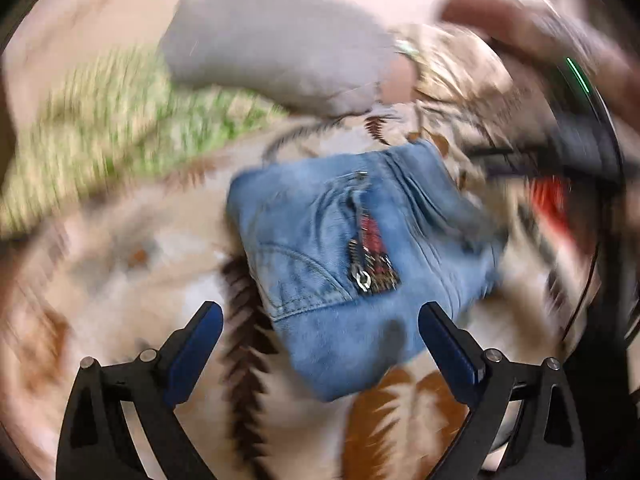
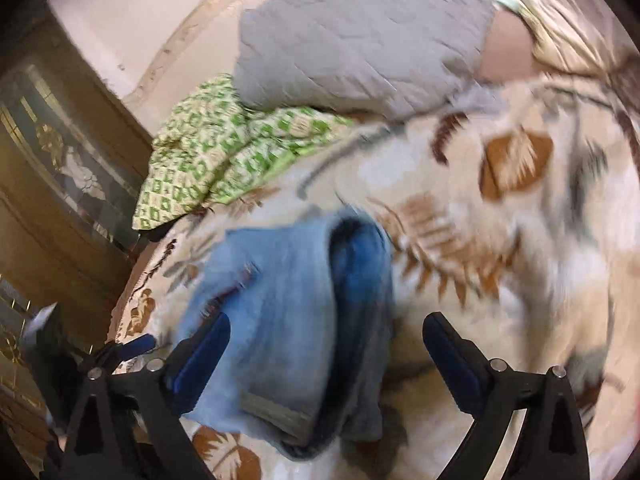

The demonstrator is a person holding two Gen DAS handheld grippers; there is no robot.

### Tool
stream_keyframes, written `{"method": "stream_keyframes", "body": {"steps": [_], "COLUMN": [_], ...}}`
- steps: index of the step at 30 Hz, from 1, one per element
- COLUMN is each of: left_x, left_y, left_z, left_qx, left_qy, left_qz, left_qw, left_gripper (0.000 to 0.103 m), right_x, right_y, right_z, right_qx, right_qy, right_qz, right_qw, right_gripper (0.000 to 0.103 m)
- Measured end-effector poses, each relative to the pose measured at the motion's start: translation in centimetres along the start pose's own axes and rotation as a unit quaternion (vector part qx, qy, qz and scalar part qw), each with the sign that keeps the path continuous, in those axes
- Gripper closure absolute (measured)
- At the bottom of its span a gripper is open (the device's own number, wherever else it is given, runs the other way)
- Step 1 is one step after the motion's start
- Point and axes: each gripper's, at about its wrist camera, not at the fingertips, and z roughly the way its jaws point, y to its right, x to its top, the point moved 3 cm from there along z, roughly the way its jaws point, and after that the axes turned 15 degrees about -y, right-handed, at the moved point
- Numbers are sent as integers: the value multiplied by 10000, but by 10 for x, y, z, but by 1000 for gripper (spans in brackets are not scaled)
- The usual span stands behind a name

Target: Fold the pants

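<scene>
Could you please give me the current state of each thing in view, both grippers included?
jeans: folded into a compact bundle, lying on the blanket, zipper fly open.
left gripper: open, holding nothing.
right gripper: open, holding nothing, above the folded jeans.
leaf-patterned blanket: spread out flat beneath the jeans.
green patterned cloth: crumpled in a heap.
grey pillow: lying at the far end, partly on the green cloth.

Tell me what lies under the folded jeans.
The folded jeans rest on a cream blanket with brown leaf prints, which shows all around them. The patch directly beneath is covered, so anything there cannot be seen. Both claws are open and hold nothing.
</scene>
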Motion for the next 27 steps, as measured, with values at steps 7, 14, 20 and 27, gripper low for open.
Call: {"method": "stream_keyframes", "body": {"steps": [7,14,20,27], "left_x": [-8,-4,-7,-11], "left_y": [35,48,52,54], "left_z": [14,36,40,44], "left_qx": [1404,1672,1368,1141], "left_qy": [171,159,23,-103], "left_qz": [1667,2194,2308,2181], "left_qw": [9758,9611,9633,9692], "left_gripper": [5,11,54,66], "right_x": [34,43,37,34], "right_y": [-8,-11,-22,-8], "right_z": [22,53,66,68], "right_qx": [-482,-788,-1326,-1852], "right_qy": [-389,-649,-622,-540], "right_qz": [-170,-251,-790,-908], "right_qw": [9979,9945,9861,9770], "right_gripper": [10,30,73,81]}}
